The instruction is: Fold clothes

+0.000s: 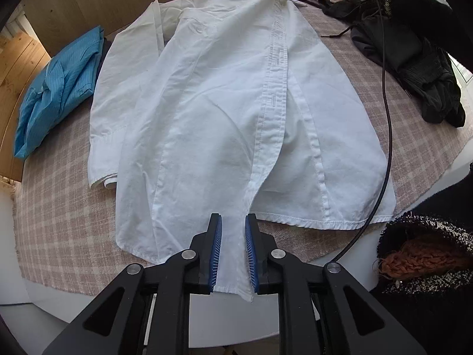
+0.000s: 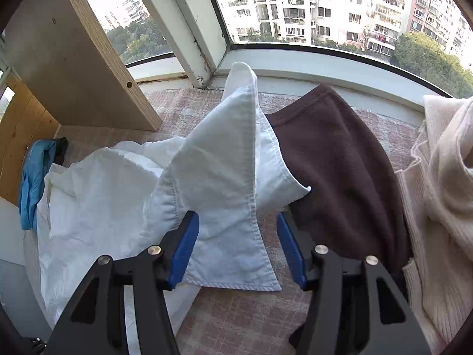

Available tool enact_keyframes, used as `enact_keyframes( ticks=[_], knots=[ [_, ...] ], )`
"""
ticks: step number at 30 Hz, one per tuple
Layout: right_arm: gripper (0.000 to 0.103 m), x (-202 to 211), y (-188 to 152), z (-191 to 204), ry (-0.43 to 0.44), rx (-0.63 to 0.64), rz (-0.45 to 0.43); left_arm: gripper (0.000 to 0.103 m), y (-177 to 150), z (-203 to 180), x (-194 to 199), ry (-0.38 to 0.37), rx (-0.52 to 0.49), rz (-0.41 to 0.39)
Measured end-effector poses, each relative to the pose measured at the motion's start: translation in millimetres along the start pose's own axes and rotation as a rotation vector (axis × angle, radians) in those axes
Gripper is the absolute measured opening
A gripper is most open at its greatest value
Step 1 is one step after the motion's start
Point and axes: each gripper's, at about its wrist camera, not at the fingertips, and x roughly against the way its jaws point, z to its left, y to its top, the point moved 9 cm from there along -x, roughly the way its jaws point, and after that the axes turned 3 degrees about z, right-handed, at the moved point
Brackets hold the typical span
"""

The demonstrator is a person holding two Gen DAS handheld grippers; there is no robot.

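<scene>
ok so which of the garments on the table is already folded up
The blue shirt at the table's left edge: it sits as a compact folded bundle, while the white shirt lies spread out and the dark clothes are heaped.

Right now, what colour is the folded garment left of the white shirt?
Bright blue, faint pinstripes; clearest in left wrist view.

The blue garment (image 2: 34, 183) is running off the picture's left edge. The cream sweater (image 2: 443, 195) is getting cut off at right, and the white shirt (image 2: 207, 177) is hiding the brown garment's (image 2: 340, 162) left side.
</scene>
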Motion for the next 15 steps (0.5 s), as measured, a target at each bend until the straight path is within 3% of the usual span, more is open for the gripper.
enact_keyframes(
  ticks=[2,6,10,14,15],
  knots=[
    [0.001,1,-2,4,0.049,-0.008,-0.004,0.021,-7,2,2,-0.008,0.009,-0.001],
    [0.002,9,-4,9,0.074,0.006,-0.003,0.022,-7,-14,-14,-0.028,-0.018,0.024],
    [0.002,22,5,14,0.069,0.011,-0.032,0.038,-6,-33,-23,-0.058,-0.059,0.031],
    [0.002,34,16,14,0.071,-0.002,-0.056,0.04,-10,-34,-40,-0.032,-0.087,0.056],
    [0.002,36,17,15,0.066,0.0,-0.055,0.036,-9,-31,-39,-0.052,-0.07,0.056]
  ],
)
